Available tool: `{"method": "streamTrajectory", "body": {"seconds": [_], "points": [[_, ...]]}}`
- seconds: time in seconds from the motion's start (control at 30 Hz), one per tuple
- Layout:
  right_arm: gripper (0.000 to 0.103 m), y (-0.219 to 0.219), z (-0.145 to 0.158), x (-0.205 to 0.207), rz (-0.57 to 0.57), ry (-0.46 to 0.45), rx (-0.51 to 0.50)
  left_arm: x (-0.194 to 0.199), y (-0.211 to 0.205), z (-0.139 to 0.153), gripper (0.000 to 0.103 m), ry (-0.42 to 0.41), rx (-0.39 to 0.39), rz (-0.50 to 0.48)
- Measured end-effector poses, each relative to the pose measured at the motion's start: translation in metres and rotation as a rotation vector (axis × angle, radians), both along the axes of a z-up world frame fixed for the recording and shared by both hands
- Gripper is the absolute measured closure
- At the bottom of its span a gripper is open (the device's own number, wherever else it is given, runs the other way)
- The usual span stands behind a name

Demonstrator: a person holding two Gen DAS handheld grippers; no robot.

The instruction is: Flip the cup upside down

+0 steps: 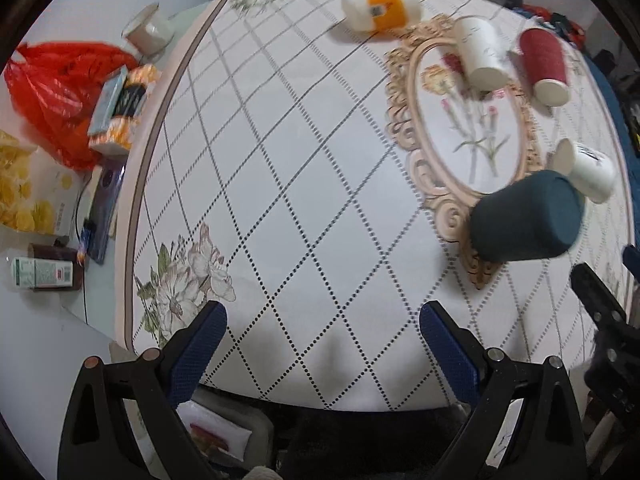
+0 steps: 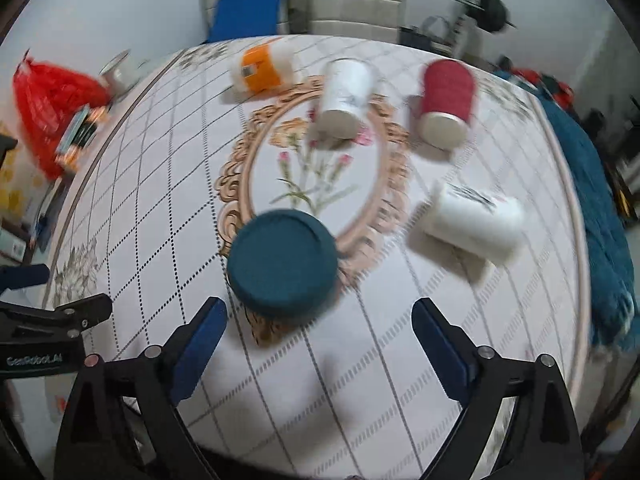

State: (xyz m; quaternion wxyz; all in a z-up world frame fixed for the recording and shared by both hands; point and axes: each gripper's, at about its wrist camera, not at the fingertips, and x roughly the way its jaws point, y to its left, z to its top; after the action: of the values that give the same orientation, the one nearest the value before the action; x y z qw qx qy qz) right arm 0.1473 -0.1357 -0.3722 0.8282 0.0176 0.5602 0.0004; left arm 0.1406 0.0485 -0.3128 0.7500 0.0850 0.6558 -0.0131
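Note:
A dark teal cup (image 2: 282, 261) stands on the patterned tablecloth just ahead of my right gripper (image 2: 319, 322), its flat closed end facing up; it also shows in the left wrist view (image 1: 526, 218) at the right. A white cup (image 2: 345, 98) and a red cup (image 2: 446, 98) stand further back with closed ends up. Another white cup (image 2: 474, 224) lies on its side at the right. An orange and white cup (image 2: 266, 65) lies at the back. My left gripper (image 1: 323, 320) is open and empty over the table's near edge. My right gripper is open and empty.
A red plastic bag (image 1: 60, 92), small boxes (image 1: 116, 112) and bottles (image 1: 42, 272) lie left of the table. A roll of tape (image 1: 148, 28) sits at the back left. Chairs (image 2: 304, 4) stand behind the table. A teal cloth (image 2: 592, 208) hangs at the right.

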Motion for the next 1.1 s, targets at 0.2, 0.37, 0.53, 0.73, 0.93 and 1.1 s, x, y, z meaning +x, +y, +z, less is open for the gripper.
{"method": "streamTrajectory", "body": {"seconds": [0.2,0.37,0.53,0.73,0.93,1.1], "points": [[0.004,-0.024,0.042,-0.039,-0.144,-0.023,-0.059,-0.018,-0.015,0.039,0.004,-0.101,-0.002,-0.047],[0.004,-0.038,0.072,-0.056,-0.201,-0.051,-0.071,-0.028,-0.024,0.076,0.003,-0.19,-0.018,-0.059],[0.004,-0.048,0.105,-0.074,-0.218,-0.089,-0.054,-0.043,-0.031,0.104,0.003,-0.237,-0.039,-0.057],[0.004,-0.056,0.146,-0.103,-0.207,-0.121,-0.035,-0.073,-0.039,0.145,0.003,-0.295,-0.063,-0.047],[0.004,-0.059,0.2,-0.145,-0.19,-0.17,-0.047,-0.111,-0.04,0.191,0.003,-0.339,-0.101,-0.039],[0.004,-0.055,0.243,-0.181,-0.169,-0.218,-0.062,-0.138,-0.038,0.223,0.003,-0.377,-0.119,-0.034]]}}
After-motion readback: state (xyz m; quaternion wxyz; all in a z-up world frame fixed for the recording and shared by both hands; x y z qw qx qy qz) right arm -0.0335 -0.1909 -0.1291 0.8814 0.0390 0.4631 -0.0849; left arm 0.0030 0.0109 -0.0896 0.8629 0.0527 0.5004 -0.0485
